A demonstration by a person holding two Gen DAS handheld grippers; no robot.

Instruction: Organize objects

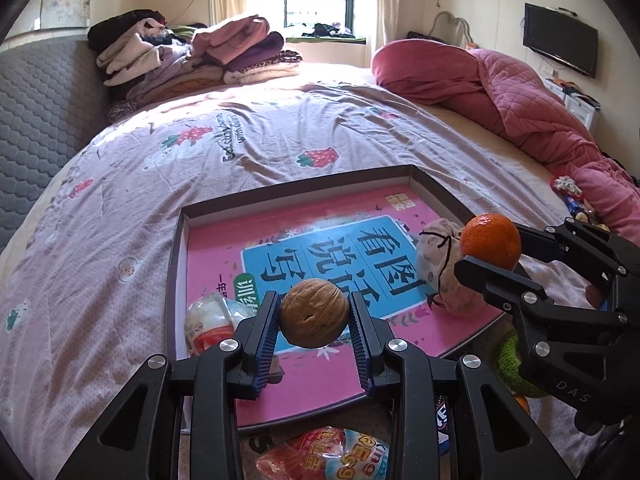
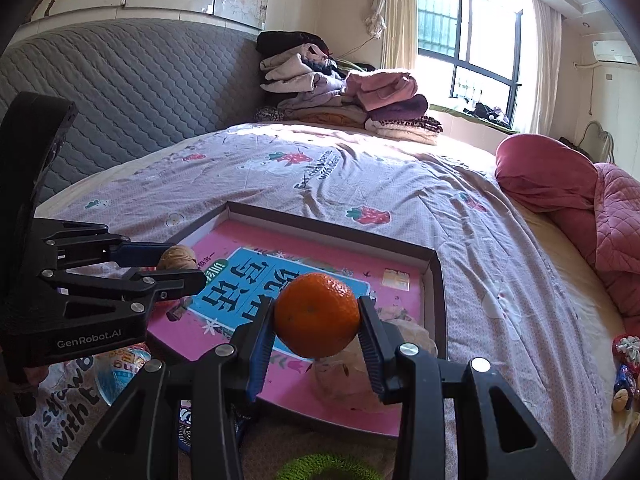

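Note:
My left gripper is shut on a brown walnut and holds it above the near part of a shallow box with a pink book in it. My right gripper is shut on an orange tangerine above the box's near right part. In the left wrist view the tangerine and right gripper show at the right. In the right wrist view the walnut and left gripper show at the left. A pale cloth pouch and a snack packet lie in the box.
The box sits on a bed with a strawberry-print cover. Snack packets and a green knitted thing lie near the front edge. A pink quilt lies at the right, folded clothes at the back, small trinkets at the right.

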